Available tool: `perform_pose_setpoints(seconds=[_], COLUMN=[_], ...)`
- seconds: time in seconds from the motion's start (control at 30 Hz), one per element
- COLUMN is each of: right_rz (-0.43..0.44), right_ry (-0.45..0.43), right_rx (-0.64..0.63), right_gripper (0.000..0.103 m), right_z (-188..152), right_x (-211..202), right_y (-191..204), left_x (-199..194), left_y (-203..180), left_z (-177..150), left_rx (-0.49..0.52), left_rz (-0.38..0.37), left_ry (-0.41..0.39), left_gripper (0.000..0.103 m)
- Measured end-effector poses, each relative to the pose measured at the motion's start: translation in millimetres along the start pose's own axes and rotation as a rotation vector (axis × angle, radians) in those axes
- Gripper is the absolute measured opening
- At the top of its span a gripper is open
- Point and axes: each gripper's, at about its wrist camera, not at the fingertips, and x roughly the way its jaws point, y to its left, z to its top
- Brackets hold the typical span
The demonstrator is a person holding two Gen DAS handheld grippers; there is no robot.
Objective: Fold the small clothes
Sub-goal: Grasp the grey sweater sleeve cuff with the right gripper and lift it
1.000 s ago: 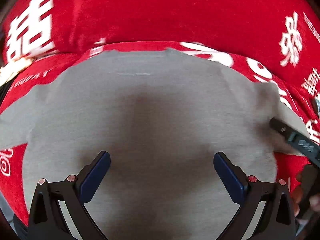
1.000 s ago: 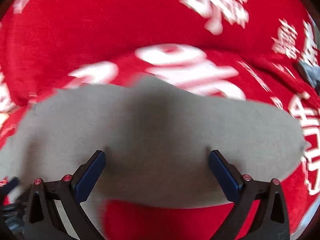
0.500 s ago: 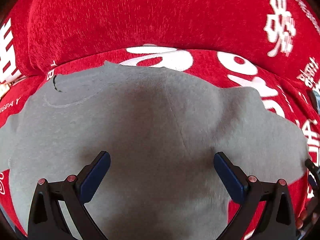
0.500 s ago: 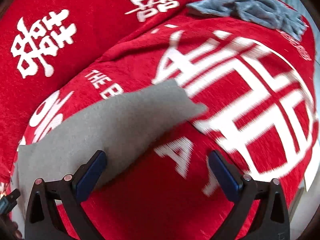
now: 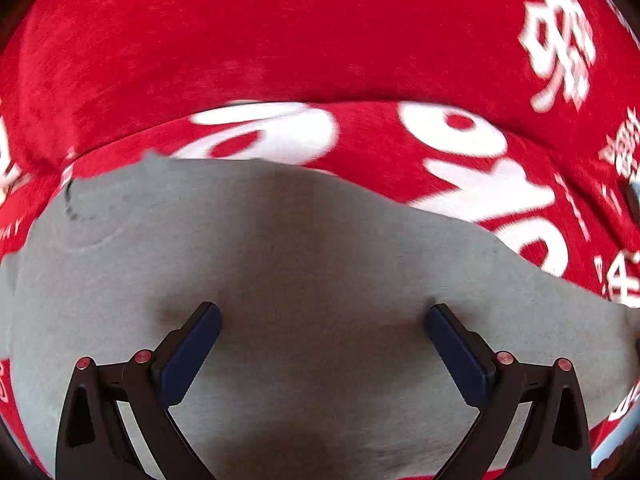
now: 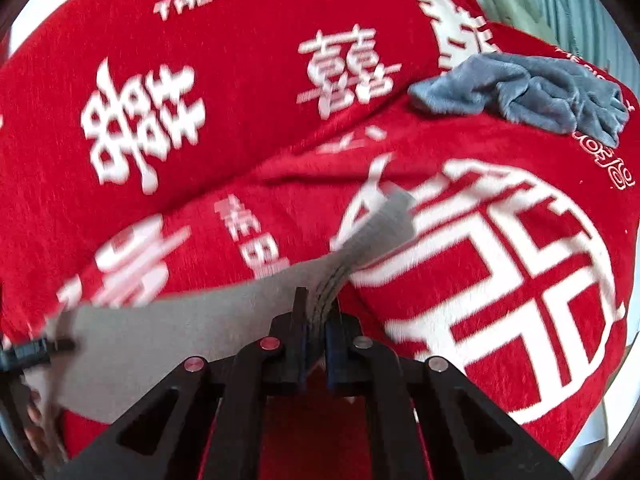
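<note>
Now, step: mid-fold.
Garment: grey garment flat on red blanket (sofa or bed, unclear).
Right gripper: fingers clamped on bunched edge.
Left gripper: fingers wide, hovering over cloth.
Next: likely carry edge across, left pins.

Plain grey garment, red blanket with white characters, blue-grey fleece cloth

Black angular gripper frames, navy-padded fingers, round pinkish-red pivot screws

Support surface: red blanket with white lettering. On it: grey garment; crumpled grey plush cloth well beyond the garment, far right.
</note>
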Motion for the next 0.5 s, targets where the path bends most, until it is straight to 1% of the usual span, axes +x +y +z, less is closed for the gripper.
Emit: perform_pose_setpoints(seconds=[0.03,0.07,0.1,0.13,0.17,0.2,0.23,0.27,0.33,0.37,0.4,0.43,0.47,0.5], right_rz=[-0.028,-0.039,-0.042,-0.05,-0.054,-0.052,-0.051,-0.059,-0.048,-0.028,-0.011,0.002,0.015,0.025], right_ry=[0.015,0.035,0.05,0.066,0.059,0.045,0.02,-0.007,-0.006,0.007,0.024,0.044,0.06,0.068], right_rx=[-0.025,-0.028,-0.012,0.015,0.029,0.05,0.071,0.084,0.087,0.092,0.103,0.118,0.131,0.138], right_gripper=[0.008,0.015,0.022,0.037,0.053,0.063,0.08,0.082,0.082,0.082,0.082,0.082,0.082,0.082], right_z=[-5.7,-10.2,-15.6,-17.3,-18.3,-17.4,-16.6,-17.1,-18.9,-19.6,-21.3,-23.7,-26.2,-28.0], right_x=[7.5,12.2,13.3,16.8,13.2,10.6,5.2,-1.3,-7.7,-8.1,-7.6,-6.5,-4.5,-2.9], right_y=[3.6,3.6,-0.9,-4.5,-12.7,-16.6,-21.1,-24.9,-29.7,-31.6,-33.5,-36.0,-37.6,-37.6], left_x=[3.1,1.3,-2.9,-6.4,-11.4,-22.1,-32.9,-44.7,-63.3,-65.2,-62.0,-53.8,-43.7,-31.4], left_y=[-10.8,-20.9,-32.1,-44.0,-55.2,-65.5,-71.3,-74.9,-71.9,-66.5,-55.0,-43.3,-32.1,-16.5], left_z=[0.0,-1.2,-1.9,-3.2,-6.1,-11.7,-16.3,-20.0,-23.4,-20.1,-12.7,-4.3,3.8,11.8], left_rx=[0.02,0.034,0.063,0.108,0.151,0.188,0.214,0.238,0.26,0.252,0.226,0.186,0.134,0.056], left_rz=[0.019,0.048,0.045,0.002,-0.058,-0.117,-0.145,-0.163,-0.187,-0.177,-0.147,-0.111,-0.081,-0.068], left_ry=[0.006,-0.016,-0.031,-0.014,0.008,0.004,-0.021,-0.056,-0.13,-0.148,-0.159,-0.149,-0.121,-0.08], left_gripper=[0.103,0.103,0.103,0.103,0.103,0.103,0.103,0.103,0.103,0.103,0.103,0.103,0.103,0.103])
